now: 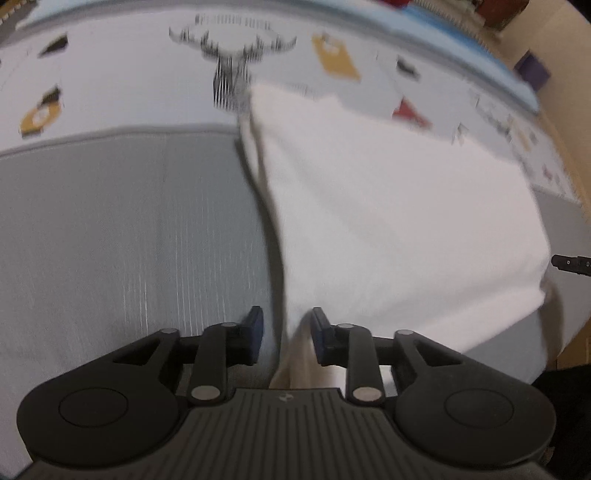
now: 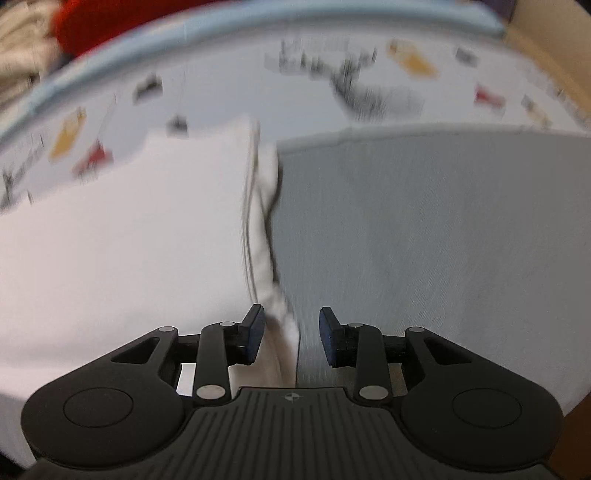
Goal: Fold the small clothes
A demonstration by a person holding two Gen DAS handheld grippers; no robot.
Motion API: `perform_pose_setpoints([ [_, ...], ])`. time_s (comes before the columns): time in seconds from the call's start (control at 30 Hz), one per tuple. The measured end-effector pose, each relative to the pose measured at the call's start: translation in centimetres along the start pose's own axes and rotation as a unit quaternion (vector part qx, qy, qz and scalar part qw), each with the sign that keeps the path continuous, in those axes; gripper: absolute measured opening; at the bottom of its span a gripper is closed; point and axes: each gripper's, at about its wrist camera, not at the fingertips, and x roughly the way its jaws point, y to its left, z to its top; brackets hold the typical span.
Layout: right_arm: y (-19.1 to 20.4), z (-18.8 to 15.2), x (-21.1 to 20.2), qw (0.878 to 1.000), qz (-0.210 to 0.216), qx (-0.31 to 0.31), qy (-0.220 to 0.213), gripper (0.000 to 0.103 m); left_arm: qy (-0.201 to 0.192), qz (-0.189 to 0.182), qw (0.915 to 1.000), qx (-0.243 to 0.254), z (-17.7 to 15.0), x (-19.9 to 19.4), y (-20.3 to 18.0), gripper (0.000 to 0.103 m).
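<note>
Left claw (image 1: 284, 334) parted, right claw (image 2: 291, 334) parted, white garment (image 1: 388, 221) edge between each

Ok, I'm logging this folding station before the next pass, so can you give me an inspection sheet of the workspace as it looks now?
Surface: grey mat over a patterned white cloth with a blue border.
Job's things: white garment lying flat, edges near both grippers.
Clutter: red and pale fabric beyond the far edge, blurred.
Grippers: left gripper open, garment edge between the jaws, pads not pressing; right gripper open over the garment's edge.
Cables: nothing seen.
Surroundings: tan wall or furniture, blurred.
</note>
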Motion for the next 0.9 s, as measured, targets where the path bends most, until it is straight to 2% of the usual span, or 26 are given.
perform_pose_setpoints([
  [0.1, 0.1, 0.7, -3.8, 0.996, 0.017, 0.017, -0.084, 0.033, -0.025, -0.007, 0.9995, -0.020, 0.3, -0.9, 0.6, 0.039],
  [0.2, 0.2, 1.0, -7.2, 0.986, 0.044, 0.023, -0.158, 0.035, -0.029, -0.006, 0.9989, -0.037, 0.8, -1.2, 0.7, 0.045],
  [0.27, 0.2, 0.6, -8.7, 0.979, 0.054, 0.026, -0.193, 0.035, -0.028, -0.005, 0.9985, -0.046, 1.1, -0.9, 1.0, 0.058],
  [0.37, 0.2, -0.6, -9.1, 0.974, 0.046, 0.024, -0.221, 0.035, -0.026, -0.007, 0.9980, -0.056, 2.2, 0.0, 0.8, 0.066],
  [0.43, -0.1, -1.0, -8.7, 0.978, 0.036, 0.049, -0.198, 0.035, -0.024, -0.005, 0.9977, -0.064, 2.9, 0.4, 0.7, 0.068],
  [0.53, -0.7, -1.0, -8.1, 0.974, 0.044, 0.094, -0.200, 0.035, -0.021, -0.003, 0.9973, -0.071, 3.5, 1.4, 0.4, 0.069],
  [0.7, 0.6, -0.7, -6.1, 0.983, 0.024, 0.070, -0.168, 0.035, -0.008, 0.003, 0.9967, -0.081, 3.7, 2.6, 0.4, 0.069],
  [0.9, 1.3, -0.9, -5.8, 0.985, 0.016, 0.052, -0.161, 0.035, 0.004, 0.010, 0.9968, -0.079, 4.0, 3.9, 0.4, 0.069],
])
